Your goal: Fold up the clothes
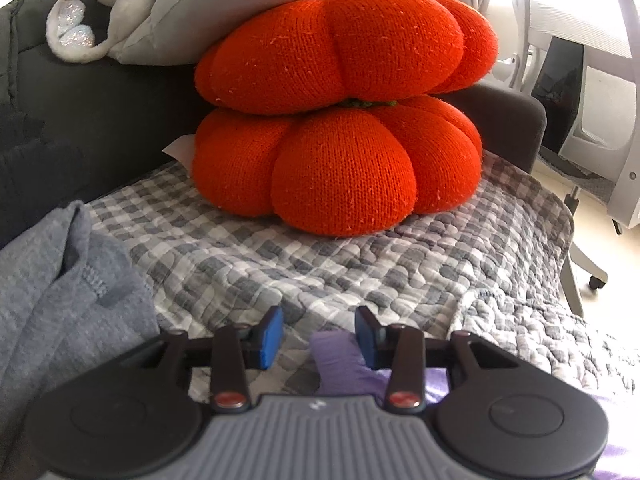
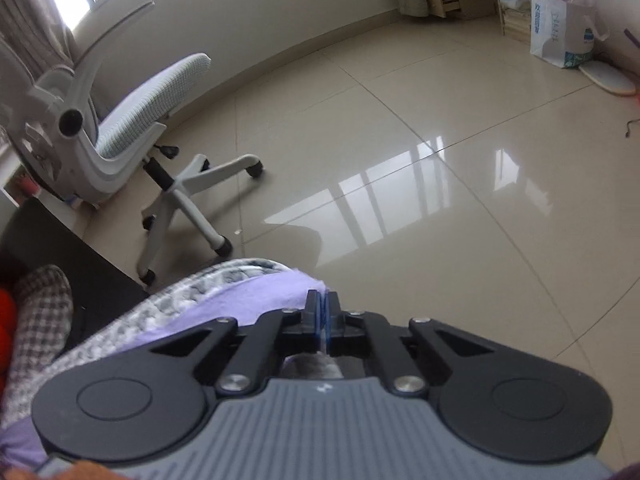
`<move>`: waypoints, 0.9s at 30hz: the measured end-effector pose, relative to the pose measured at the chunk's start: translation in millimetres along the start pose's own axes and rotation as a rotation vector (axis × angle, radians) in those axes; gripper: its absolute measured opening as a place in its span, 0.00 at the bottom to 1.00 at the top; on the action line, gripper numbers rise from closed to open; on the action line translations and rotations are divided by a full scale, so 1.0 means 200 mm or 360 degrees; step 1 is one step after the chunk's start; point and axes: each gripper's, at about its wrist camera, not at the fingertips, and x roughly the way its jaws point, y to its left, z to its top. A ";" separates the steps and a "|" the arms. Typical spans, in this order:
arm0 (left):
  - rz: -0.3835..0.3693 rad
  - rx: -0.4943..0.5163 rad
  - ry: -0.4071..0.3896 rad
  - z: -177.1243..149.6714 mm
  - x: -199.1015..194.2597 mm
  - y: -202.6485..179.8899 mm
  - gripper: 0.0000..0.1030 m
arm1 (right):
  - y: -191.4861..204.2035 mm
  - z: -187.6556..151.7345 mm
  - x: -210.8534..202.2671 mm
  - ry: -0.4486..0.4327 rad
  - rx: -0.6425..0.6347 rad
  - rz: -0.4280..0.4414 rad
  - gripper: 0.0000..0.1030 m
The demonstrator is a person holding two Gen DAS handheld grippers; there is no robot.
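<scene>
The lavender garment (image 1: 340, 364) we are folding lies on the checked quilt (image 1: 280, 256) that covers the sofa seat, right under and ahead of our two tools. In the left wrist view only a tongue of it shows, poking forward between and below the blue pads. In the right wrist view it spreads as a purple band (image 2: 248, 300) along the quilt's front edge (image 2: 208, 284), where the seat drops off toward the tiled floor (image 2: 420, 160).

The left gripper (image 1: 319, 334) stands partly open. Its fingers (image 1: 269, 336) hover on either side of the purple tongue without pressing on it, so we hold nothing there. We judge it is lined up to take that flap next.

The right gripper (image 2: 321, 312) has its fingers drawn fully together. They sit at the outer edge of the lavender cloth, but the frame does not show cloth pinched between the pads, so we cannot tell whether it holds the fabric or merely rests against it.

A grey knitted garment (image 1: 60, 300) lies crumpled to the left on the quilt, just beside the left tool, probably waiting its turn. Two orange pumpkin cushions (image 1: 340, 112) are stacked at the back of the seat, well clear of the folding area, with pale pillows (image 1: 224, 8) on top. A white office chair (image 2: 132, 128) stands on the floor beyond the sofa.
</scene>
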 end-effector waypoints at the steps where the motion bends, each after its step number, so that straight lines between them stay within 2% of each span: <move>1: 0.0000 0.0011 0.0000 0.00 0.00 0.00 0.40 | -0.01 -0.01 0.01 0.0010 -0.0008 -0.0031 0.02; 5: -0.0009 0.0025 0.0010 -0.01 0.00 0.00 0.43 | -0.06 -0.05 0.02 -0.0031 0.0015 -0.0076 0.02; 7: -0.0022 -0.0009 0.0017 0.00 -0.01 0.02 0.53 | -0.06 -0.04 -0.04 -0.0133 0.0006 -0.0058 0.00; 10: -0.0074 -0.0033 0.0028 0.01 -0.02 0.04 0.59 | -0.06 -0.02 -0.10 -0.0257 0.0031 -0.0108 0.00; 12: -0.0092 -0.0024 0.0032 0.01 -0.02 0.04 0.62 | -0.05 -0.03 -0.08 -0.0241 -0.0001 -0.0127 0.00; 15: -0.0116 -0.0041 0.0036 0.02 -0.03 0.04 0.67 | -0.02 -0.06 -0.04 -0.0140 -0.0066 -0.0036 0.00; 18: -0.0174 -0.0115 0.0040 0.03 -0.03 0.07 0.75 | 0.06 -0.07 -0.07 -0.0126 -0.0115 -0.0037 0.09; 22: -0.0274 -0.0197 -0.0027 0.05 -0.08 0.11 0.88 | 0.20 -0.08 -0.17 -0.0158 -0.0253 0.0020 0.10; 27: -0.0341 -0.0275 -0.0083 0.07 -0.16 0.18 0.91 | 0.44 -0.14 -0.32 -0.0200 -0.0537 0.0021 0.10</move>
